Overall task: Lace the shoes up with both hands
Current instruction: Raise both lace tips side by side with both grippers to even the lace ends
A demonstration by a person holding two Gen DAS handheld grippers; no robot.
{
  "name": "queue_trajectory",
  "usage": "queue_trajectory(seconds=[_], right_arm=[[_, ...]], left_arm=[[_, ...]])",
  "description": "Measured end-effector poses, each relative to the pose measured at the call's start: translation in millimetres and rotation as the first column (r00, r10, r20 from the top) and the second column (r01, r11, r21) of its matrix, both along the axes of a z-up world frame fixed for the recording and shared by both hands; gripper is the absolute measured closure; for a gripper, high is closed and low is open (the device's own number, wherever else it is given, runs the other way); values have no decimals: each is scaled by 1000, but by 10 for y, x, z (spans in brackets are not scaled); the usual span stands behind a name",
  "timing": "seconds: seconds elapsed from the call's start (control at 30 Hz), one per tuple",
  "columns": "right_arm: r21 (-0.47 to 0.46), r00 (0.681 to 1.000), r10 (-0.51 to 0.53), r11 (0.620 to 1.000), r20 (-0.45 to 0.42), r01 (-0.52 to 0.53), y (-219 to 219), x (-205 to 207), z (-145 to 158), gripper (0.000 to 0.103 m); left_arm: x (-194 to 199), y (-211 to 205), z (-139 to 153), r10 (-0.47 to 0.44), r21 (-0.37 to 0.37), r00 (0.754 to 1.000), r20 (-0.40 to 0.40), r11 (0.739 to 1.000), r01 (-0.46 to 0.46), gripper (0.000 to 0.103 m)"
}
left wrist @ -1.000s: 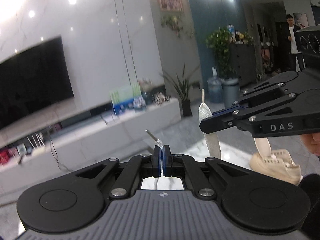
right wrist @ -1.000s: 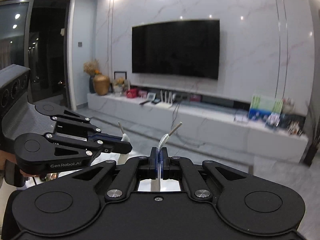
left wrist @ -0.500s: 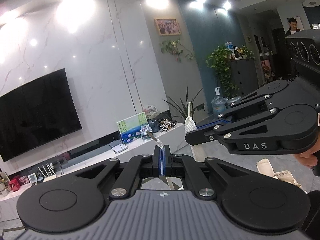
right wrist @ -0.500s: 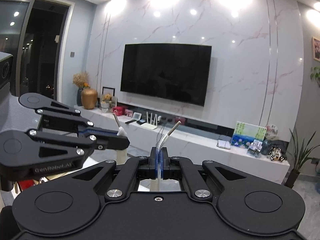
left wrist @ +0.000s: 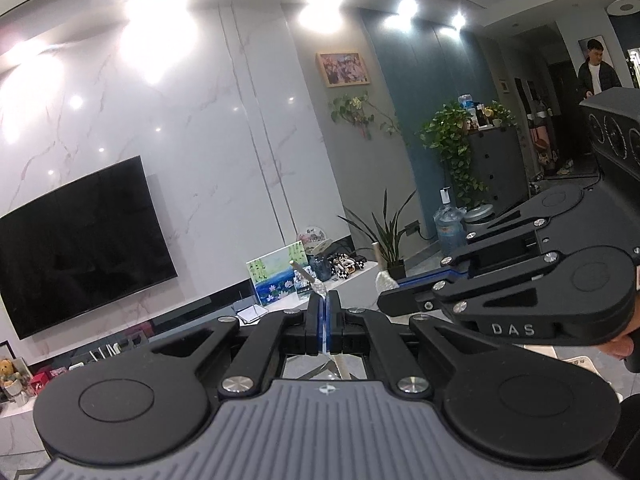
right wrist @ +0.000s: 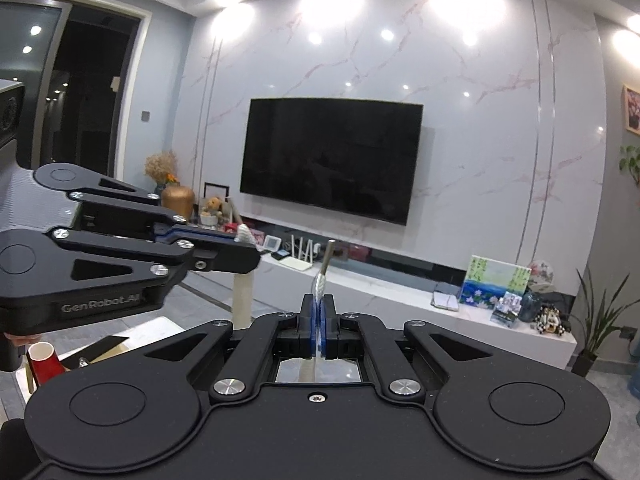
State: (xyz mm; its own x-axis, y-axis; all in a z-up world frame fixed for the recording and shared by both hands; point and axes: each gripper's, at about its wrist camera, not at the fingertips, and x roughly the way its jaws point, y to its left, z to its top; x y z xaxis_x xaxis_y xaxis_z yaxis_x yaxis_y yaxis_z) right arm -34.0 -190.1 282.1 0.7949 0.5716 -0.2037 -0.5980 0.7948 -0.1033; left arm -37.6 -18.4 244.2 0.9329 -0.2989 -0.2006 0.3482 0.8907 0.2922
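Left wrist view: left gripper (left wrist: pixel 324 300) pinches a lace end (left wrist: pixel 308 278) slanting upper-left; right gripper (right wrist: pixel 319 304) pinches another lace end (right wrist: pixel 325 268), near-upright.

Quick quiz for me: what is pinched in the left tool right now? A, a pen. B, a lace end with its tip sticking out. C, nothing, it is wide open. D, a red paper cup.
B: in the left wrist view the left tool is shut on a white lace end, whose stiff tip pokes out past the closed fingers.
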Motion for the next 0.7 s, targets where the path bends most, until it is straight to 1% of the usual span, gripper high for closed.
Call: queue_trajectory(seconds=[0.13,0.23,0.47,0.6,0.7], right_arm=[[0,1000,5,1000,24,-5,22,-38,35,103],[18,999,7,1000,33,-7,21,-55,55,103],[64,995,-24,998,97,18,18,-83,155,103],[54,995,-10,999,102,4,41,-81,180,103],[17,996,-5,1000,89,4,54,-60,99,103]], left_arm=[[25,21,-3,-2,9,1000,-5,1000,2,103],[52,47,-11,-4,14,1000,-11,1000,4,103],[57,77,21,-15,18,1000,-15,1000,15,103],[69,113,5,-13,10,1000,-14,1000,13,103],[80,153,-48,-7,9,1000,-25,1000,7,103]])
